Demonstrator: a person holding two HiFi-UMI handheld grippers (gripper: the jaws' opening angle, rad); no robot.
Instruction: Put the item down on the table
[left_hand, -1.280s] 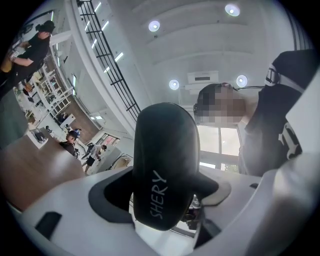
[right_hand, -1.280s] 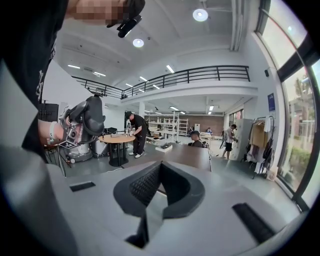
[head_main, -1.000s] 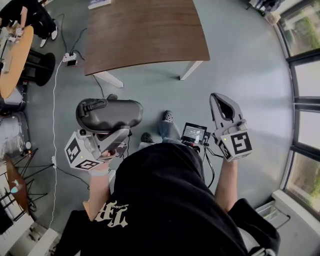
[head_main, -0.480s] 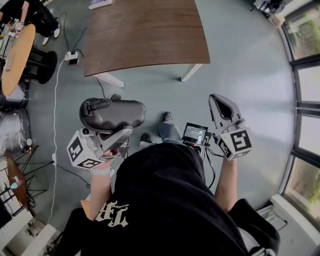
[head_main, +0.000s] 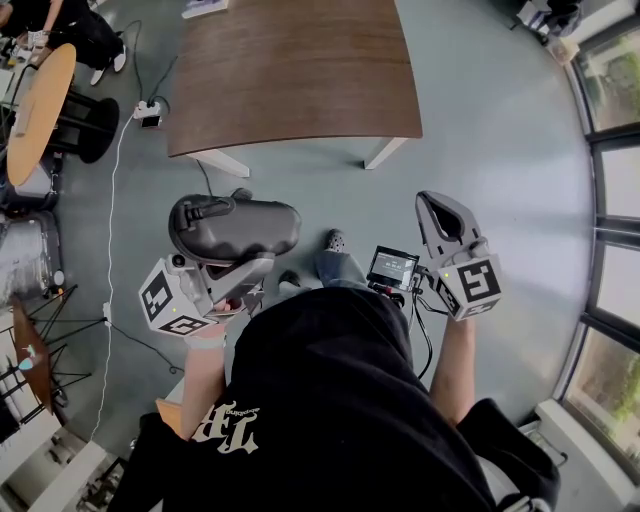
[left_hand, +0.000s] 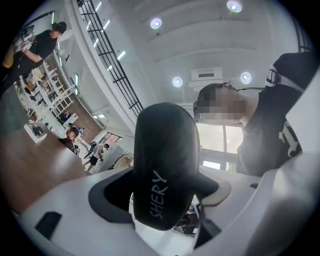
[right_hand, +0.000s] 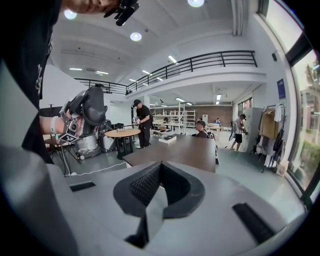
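round table | power strip | white cable | windows

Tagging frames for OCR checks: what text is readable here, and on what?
"SHERY": white letters on the black item.
Shirt print: stylised letters, cannot be read for sure.
Small screen: too small to read.
Blue wall sign: too small to read.

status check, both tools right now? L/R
Left tool: closed on the black case.
Right tool: closed, nothing between its jaws.
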